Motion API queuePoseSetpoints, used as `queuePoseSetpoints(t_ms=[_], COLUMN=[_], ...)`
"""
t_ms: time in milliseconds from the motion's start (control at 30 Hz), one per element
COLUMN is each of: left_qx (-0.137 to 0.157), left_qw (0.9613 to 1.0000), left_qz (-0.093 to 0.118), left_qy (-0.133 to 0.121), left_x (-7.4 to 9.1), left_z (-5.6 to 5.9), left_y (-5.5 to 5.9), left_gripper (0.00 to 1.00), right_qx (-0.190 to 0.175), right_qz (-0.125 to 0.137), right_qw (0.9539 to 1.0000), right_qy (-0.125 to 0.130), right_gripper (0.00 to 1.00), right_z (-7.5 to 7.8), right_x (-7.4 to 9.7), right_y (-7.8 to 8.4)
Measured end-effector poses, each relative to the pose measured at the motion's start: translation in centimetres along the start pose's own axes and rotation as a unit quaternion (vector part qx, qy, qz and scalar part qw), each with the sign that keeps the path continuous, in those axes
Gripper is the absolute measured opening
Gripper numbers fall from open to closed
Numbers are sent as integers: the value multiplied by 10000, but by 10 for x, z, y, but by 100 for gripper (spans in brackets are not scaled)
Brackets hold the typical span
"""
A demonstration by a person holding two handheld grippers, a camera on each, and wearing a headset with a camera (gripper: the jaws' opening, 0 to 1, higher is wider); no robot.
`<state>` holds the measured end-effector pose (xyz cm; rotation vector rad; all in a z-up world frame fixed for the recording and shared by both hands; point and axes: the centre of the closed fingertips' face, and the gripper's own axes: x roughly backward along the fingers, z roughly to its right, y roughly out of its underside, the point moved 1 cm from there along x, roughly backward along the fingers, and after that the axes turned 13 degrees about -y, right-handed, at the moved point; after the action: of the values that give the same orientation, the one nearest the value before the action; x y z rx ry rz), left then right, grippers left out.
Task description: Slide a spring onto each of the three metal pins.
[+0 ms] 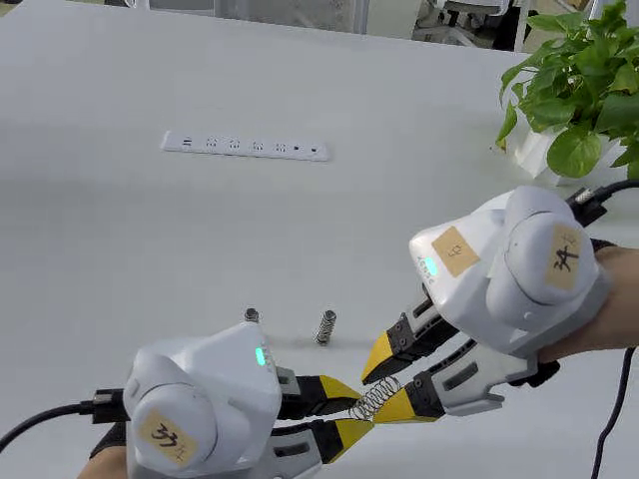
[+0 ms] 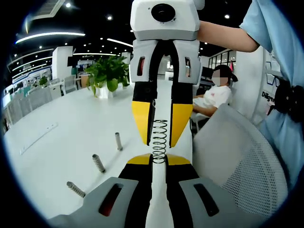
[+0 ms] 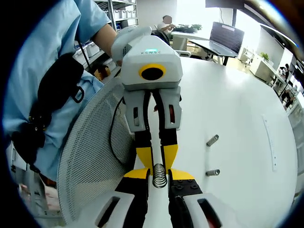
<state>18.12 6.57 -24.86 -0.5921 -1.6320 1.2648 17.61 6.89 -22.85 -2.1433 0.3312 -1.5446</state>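
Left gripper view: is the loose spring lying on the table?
No, the spring is up off the table, its near end pinched in the left gripper, the rest between the jaws of the right gripper.

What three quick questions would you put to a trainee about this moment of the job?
1. True or false: the spring lies loose on the table.
2. In the head view, which stands at the table's far right? A potted plant; B laptop; C mug.
3. Fill in: the left gripper is shut on the ___.
Key: 1 false; 2 A; 3 spring.
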Motion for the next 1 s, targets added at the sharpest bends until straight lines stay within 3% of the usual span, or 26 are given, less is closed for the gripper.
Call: queuePoseSetpoints(t_ms=[500,700,1000], left_qx=[6,31,16], left_qw=[9998,9997,9998], left_qz=[160,170,160], left_qy=[97,145,87], left_x=[1,0,0], left_z=[-1,1,-2], left_y=[-8,-6,-2], left_gripper=[6,6,7], right_qx=[-192,-403,-301], right_qz=[-55,-79,-94], right_qw=[9998,9992,9995], right_qy=[46,-16,-5], right_gripper=[8,7,7], right_z=[0,0,3], right_x=[1,0,-4], right_y=[0,1,1])
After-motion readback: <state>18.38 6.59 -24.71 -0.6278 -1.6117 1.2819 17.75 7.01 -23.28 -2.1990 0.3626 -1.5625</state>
